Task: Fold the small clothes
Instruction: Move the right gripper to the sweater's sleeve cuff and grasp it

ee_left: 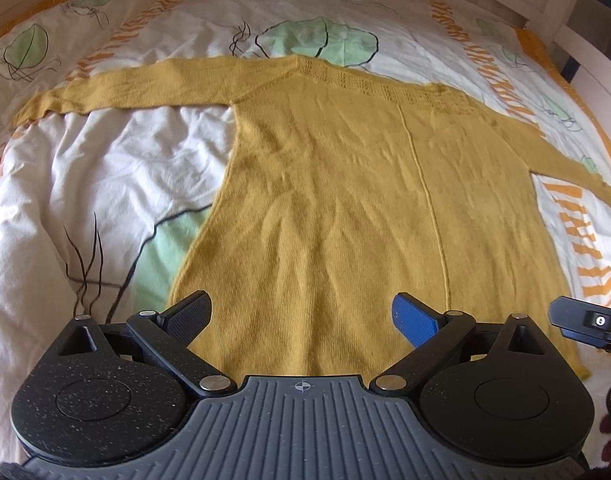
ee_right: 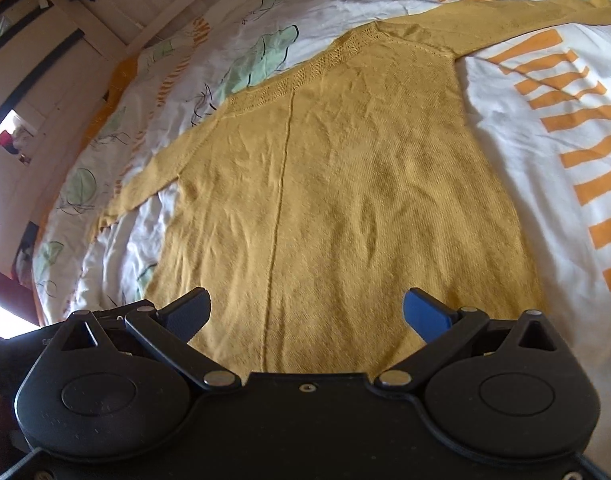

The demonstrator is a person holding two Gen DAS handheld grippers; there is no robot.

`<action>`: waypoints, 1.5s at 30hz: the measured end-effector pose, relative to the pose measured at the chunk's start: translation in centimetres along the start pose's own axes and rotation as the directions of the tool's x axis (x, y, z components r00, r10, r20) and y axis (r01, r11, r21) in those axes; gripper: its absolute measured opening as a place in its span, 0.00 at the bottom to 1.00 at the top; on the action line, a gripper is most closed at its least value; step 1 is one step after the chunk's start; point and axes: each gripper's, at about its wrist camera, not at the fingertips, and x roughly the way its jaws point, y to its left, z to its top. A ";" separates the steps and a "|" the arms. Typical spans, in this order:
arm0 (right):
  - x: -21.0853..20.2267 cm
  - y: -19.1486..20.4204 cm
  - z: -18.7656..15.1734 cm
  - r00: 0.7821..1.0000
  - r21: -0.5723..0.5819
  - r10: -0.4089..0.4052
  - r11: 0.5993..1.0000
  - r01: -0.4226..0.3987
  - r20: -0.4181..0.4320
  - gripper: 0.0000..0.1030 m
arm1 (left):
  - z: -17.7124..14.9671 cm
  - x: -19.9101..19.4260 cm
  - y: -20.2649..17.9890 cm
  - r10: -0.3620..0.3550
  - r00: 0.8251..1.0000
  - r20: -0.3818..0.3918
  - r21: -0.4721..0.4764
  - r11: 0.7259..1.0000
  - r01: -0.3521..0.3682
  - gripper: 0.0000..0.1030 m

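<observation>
Ahead of the left gripper (ee_left: 301,316), in the left wrist view: mustard knit sweater (ee_left: 345,200) spread flat on a leaf-printed duvet (ee_left: 105,152), hem nearest the tongs, neckline far, long axis running straight away from the camera. Jaws spread wide, holding nothing, poised over the hem's left half. Left sleeve (ee_left: 125,88) stretched out sideways at the far left; right sleeve (ee_left: 565,152) angled off to the right. Raised centre seam (ee_left: 425,192) lying right of this gripper's midline. Tip of the right gripper (ee_left: 585,322) just showing at the right edge, near the hem's right corner.

From the right wrist view: right gripper (ee_right: 307,314) likewise released and empty, over the hem's right half, seam (ee_right: 281,184) left of its midline. Same sweater (ee_right: 365,180) lengthwise ahead, right sleeve (ee_right: 525,20) reaching to the far upper right, left sleeve (ee_right: 153,176) trailing toward the bed frame (ee_right: 65,80).

Judgement: nothing folded yet; each gripper nearer its own hem corner and side, so a lengthwise fold or a sleeve tuck probably starts from the matching side.
</observation>
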 end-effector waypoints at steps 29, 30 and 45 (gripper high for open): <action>-2.3 -18.3 22.5 0.903 0.111 -0.382 0.924 0.367 0.197 0.87 | 10.8 12.2 -3.7 0.117 0.978 0.175 0.024 0.992 -0.123 0.96; -2.4 -19.7 23.2 0.893 0.126 -0.403 0.914 0.385 0.198 0.85 | 10.8 12.7 -4.0 0.121 0.976 0.181 0.029 0.991 -0.128 0.96; -6.0 -32.3 29.7 0.705 0.237 -0.658 0.753 0.614 0.265 0.73 | 7.7 16.0 -4.7 0.127 0.956 0.264 0.015 0.991 -0.136 1.00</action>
